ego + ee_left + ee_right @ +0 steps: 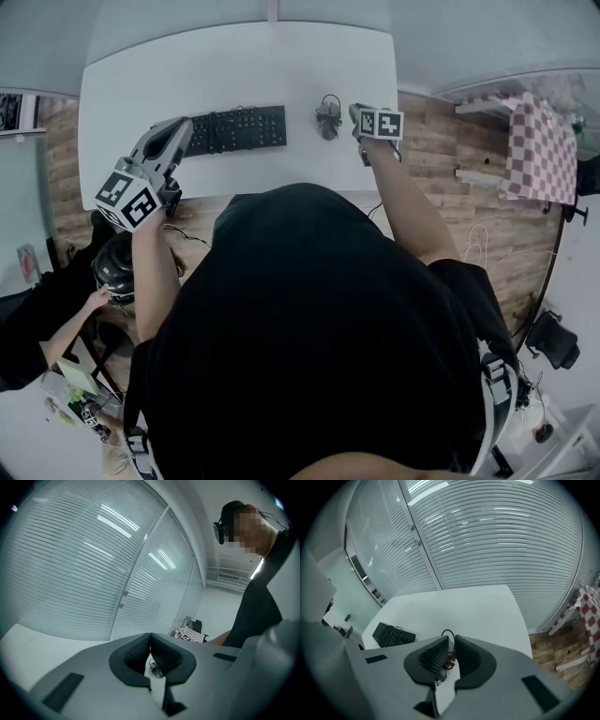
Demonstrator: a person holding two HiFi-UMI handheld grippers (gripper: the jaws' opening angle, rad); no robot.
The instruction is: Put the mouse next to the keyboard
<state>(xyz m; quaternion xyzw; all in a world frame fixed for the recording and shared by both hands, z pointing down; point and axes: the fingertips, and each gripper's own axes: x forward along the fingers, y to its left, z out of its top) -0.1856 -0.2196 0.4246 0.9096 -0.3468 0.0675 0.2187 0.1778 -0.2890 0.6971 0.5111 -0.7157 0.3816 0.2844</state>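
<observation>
Near side of the table [234, 56] is hidden under the wearer's torso [319, 337]. The mouse [450, 662] is mostly covered by the pads [433, 658] of the right gripper [451, 638], which is clamped on it; only a cable loop [447, 633], reddish bits and a plug-like end are seen. In the head view it is too small and dark to be made out. The keyboard's [239, 128] left end is masked by the left gripper [185, 124]. A second person [37, 328] at near left is cut by the edge. The dark round thing [114, 267] beside them cannot be identified.

Your left hand-held gripper [150, 638]: near left, about level, jaws together, empty. Your right hand-held gripper [451, 642]: far right, arm outstretched, tilted down, jaws clamped on mouse [446, 661].
</observation>
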